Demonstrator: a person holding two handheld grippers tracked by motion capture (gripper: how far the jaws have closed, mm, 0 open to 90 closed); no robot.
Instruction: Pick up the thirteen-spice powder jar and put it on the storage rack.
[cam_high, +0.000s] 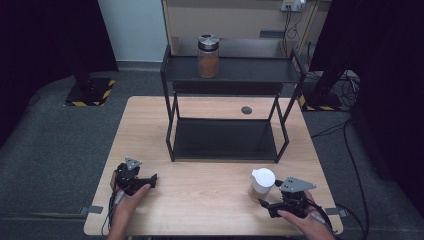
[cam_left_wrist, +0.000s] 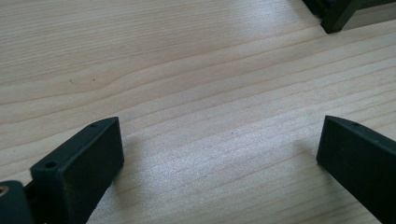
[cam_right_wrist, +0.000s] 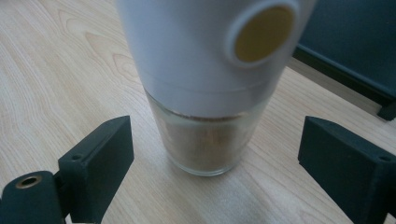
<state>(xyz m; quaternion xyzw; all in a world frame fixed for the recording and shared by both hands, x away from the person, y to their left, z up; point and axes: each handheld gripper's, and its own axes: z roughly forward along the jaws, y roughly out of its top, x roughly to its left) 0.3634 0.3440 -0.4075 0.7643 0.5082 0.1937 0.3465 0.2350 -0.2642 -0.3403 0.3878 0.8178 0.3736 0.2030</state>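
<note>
left gripper (cam_high: 150, 180): matte black jaws held apart over bare pale woodgrain table (cam_high: 210, 200) | right gripper (cam_high: 265, 204): blocky jaws spread, untouching, either side of white-capped glass shaker (cam_high: 262, 183) near right | far: black metal two-tier rack (cam_high: 225, 140); cylindrical glass jar (cam_high: 208, 56) of brown powder on top shelf

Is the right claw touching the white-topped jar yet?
Apart. In the right gripper view the right claw stands open, bare table showing between each jaw and the white-topped jar.
</note>
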